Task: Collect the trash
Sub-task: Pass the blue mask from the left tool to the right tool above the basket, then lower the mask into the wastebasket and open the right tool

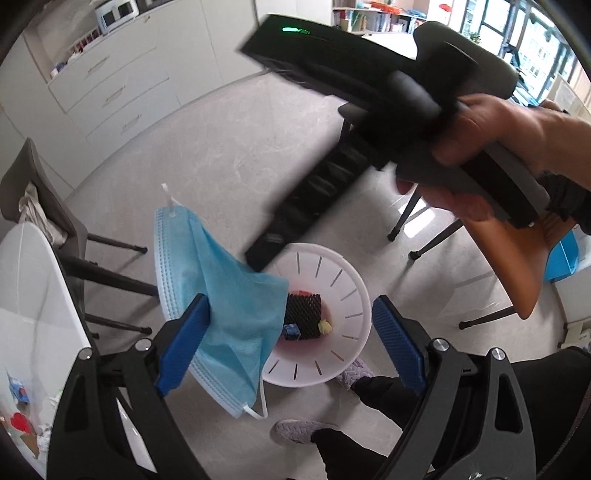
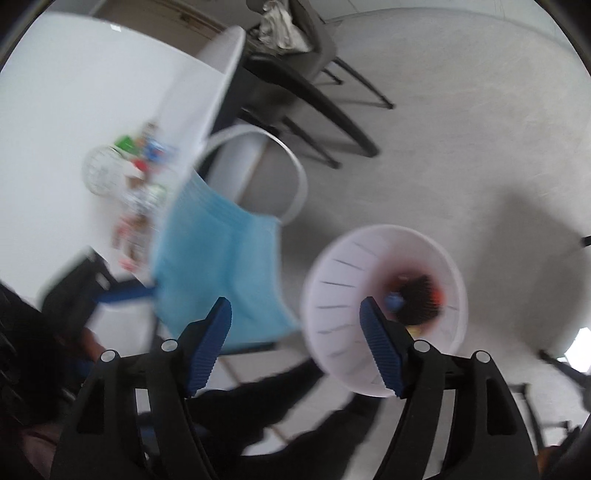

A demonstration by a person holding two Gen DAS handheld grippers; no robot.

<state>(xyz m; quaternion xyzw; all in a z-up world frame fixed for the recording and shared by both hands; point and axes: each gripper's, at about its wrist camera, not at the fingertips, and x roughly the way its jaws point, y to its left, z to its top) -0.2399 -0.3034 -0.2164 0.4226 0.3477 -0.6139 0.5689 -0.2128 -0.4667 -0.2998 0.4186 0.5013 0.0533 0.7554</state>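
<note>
Both your grippers stand apart: left gripper (image 1: 291, 339) wide, a blue pleated paper face mask (image 1: 225, 314) draped over one finger; right gripper (image 2: 295, 343) empty. Shake it off into the white slotted plastic bin (image 1: 354, 295) just below.

We're looking at an office or shared workroom here. Upper left of the left wrist view: a long run of pale cabinets with drawers (image 1: 110, 88) and a white appliance (image 1: 116, 14) sitting on top. Along the top edge, open shelves (image 1: 369, 14) packed with colourful items, and big windows (image 1: 532, 48) at upper right. Grey speckled floor (image 1: 229, 155) fills the middle. A white worktop (image 2: 74, 92) takes the left side of the right wrist view, with a dark chair (image 2: 295, 62) tucked in at the top centre. An orange-seated chair (image 1: 517, 258) stands at right in the left wrist view, a white slotted waste bin (image 1: 354, 295) on the floor below centre.
</note>
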